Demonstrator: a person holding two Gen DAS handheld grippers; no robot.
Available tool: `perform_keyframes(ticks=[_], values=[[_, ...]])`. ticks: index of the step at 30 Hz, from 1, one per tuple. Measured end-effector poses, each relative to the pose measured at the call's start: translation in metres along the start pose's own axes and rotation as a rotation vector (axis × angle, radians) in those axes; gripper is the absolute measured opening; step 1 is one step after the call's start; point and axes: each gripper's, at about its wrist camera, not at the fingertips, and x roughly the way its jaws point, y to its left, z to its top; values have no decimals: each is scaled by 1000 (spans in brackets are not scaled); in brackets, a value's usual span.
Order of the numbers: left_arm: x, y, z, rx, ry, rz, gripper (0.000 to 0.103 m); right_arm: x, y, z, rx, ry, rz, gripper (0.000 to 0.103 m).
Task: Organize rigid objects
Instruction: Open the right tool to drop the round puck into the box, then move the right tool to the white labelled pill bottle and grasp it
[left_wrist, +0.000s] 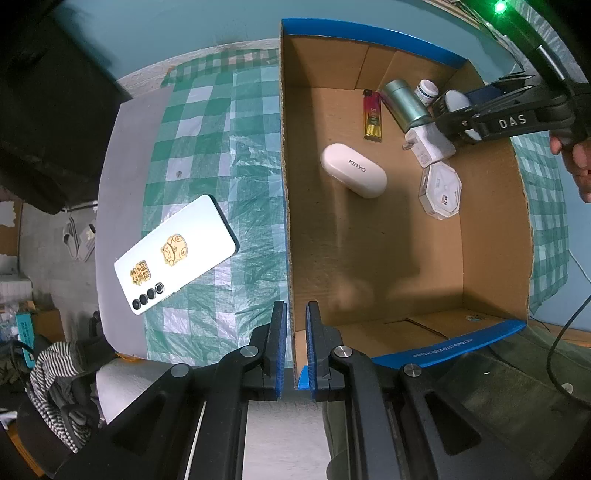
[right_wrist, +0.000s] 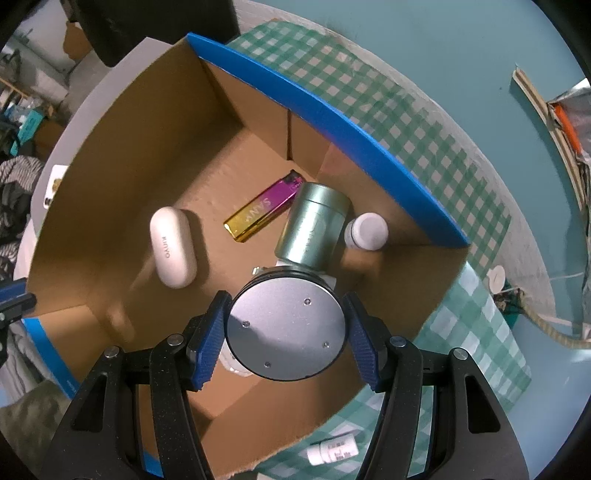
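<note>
Over the cardboard box (right_wrist: 122, 206), my right gripper (right_wrist: 286, 330) pinches a round grey metal disc (right_wrist: 286, 328) between its blue pads, jaws spread about halfway, the disc hanging above the box floor. My left gripper (left_wrist: 295, 347) is pressed nearly together on the box's near wall, the cardboard edge caught between its pads. Inside the box lie a white KINYO case (left_wrist: 354, 170), a gold-and-pink lighter (left_wrist: 372, 115), a green tin (right_wrist: 314, 225), a small white bottle (right_wrist: 366, 231), a white charger plug (left_wrist: 428, 144) and an octagonal white box (left_wrist: 440, 192). A white phone (left_wrist: 175, 254) rests on the checked cloth (left_wrist: 214, 140) outside.
</note>
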Motion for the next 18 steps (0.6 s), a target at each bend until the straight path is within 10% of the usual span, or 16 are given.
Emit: perform_keyframes(ticks=[18], values=[[0, 1, 0, 6, 1, 0, 9, -42, -6, -11, 43, -68, -3, 63]])
